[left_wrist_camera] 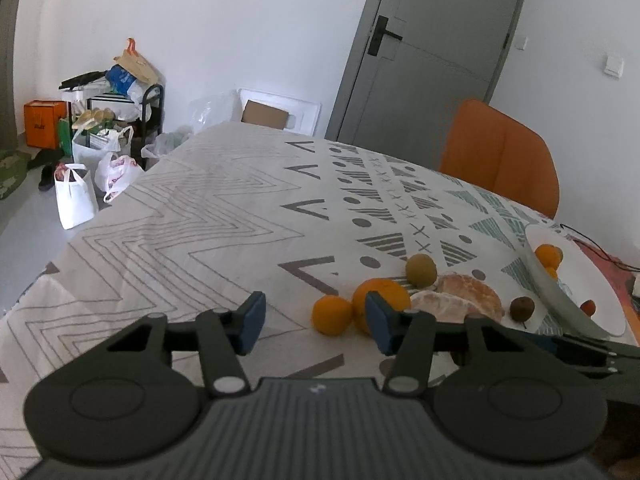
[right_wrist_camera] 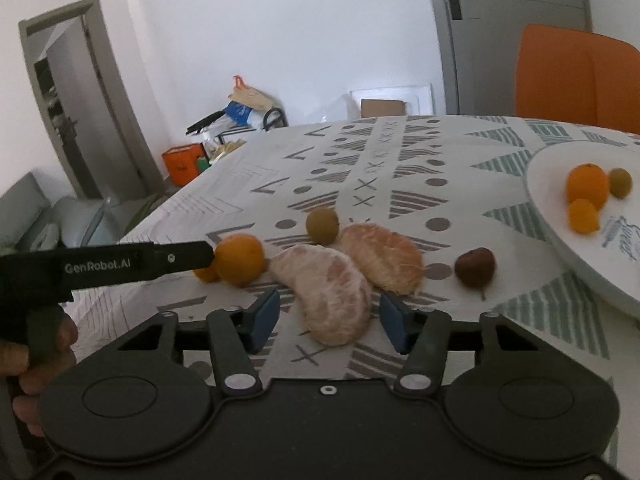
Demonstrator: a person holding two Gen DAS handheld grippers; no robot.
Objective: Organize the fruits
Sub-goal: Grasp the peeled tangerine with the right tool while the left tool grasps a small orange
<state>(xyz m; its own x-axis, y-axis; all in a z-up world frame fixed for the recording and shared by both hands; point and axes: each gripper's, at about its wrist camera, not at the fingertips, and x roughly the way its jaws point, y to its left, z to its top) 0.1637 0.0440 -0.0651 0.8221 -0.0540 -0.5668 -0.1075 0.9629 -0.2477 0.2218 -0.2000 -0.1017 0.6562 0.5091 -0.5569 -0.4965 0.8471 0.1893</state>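
Note:
On the patterned tablecloth lie a small orange (left_wrist_camera: 331, 315), a larger orange (left_wrist_camera: 380, 292), a green fruit (left_wrist_camera: 421, 270), two peeled citrus segments (left_wrist_camera: 468, 292) and a brown fruit (left_wrist_camera: 522, 307). My left gripper (left_wrist_camera: 316, 322) is open, and the small orange sits just beyond its gap. Its right pad stands in front of the larger orange (right_wrist_camera: 240, 258). My right gripper (right_wrist_camera: 330, 320) is open around the near segment (right_wrist_camera: 332, 292), with neither pad touching it. The white plate (right_wrist_camera: 560, 208) at the right holds two oranges (right_wrist_camera: 587, 184) and a green fruit (right_wrist_camera: 620, 182).
An orange chair (left_wrist_camera: 500, 152) stands at the table's far right side, before a grey door (left_wrist_camera: 432, 40). Several bags (left_wrist_camera: 76, 196) and a shelf clutter the floor past the table's left edge. A hand (right_wrist_camera: 40, 352) holds the left gripper's handle. A black cable (left_wrist_camera: 600, 248) runs behind the plate.

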